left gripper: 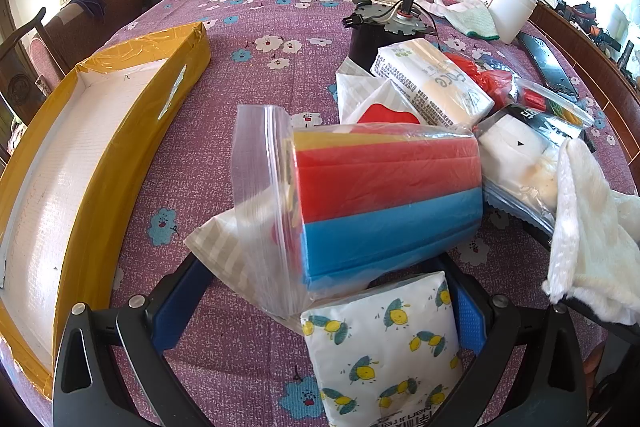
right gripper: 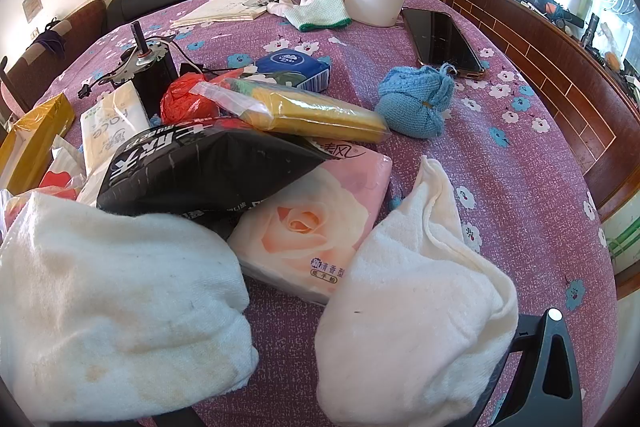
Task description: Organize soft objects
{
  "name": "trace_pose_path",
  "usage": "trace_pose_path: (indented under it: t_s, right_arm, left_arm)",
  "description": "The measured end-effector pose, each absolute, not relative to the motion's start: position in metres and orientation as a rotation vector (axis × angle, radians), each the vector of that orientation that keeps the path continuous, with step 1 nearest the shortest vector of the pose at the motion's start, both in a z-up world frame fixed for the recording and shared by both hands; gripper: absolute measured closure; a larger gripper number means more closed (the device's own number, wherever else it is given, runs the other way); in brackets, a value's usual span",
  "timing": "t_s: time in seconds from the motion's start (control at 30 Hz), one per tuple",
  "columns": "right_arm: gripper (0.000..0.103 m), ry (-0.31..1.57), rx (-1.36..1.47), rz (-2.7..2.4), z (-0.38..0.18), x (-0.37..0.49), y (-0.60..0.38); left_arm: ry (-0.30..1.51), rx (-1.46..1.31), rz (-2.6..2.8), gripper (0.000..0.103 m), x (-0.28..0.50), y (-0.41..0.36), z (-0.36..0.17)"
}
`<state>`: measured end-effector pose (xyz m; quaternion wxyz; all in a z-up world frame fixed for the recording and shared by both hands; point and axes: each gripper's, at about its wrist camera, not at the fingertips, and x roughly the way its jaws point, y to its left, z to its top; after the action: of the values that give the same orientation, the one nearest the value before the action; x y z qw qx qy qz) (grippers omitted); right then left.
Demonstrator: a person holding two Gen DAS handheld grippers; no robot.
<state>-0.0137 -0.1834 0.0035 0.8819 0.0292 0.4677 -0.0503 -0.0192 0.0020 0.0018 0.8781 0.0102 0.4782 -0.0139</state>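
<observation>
While left tool (left gripper: 316,307) straddles tissue pack (left gripper: 384,351) (lemons), open

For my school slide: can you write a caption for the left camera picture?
Left tool around a lemon-print tissue pack, under a bag of colored sponges, beside a yellow box.
</observation>
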Motion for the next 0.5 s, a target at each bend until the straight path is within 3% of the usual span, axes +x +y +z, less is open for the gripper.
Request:
trace_pose_path:
  t_s: [0.5]
  right_arm:
    - [0.001,0.980,0.054,-0.110,0.0042,-0.0126,-0.1834]
  left_arm:
    - [0.994,0.010,-0.041,0.000,-0.0201,0.0023,0.0023]
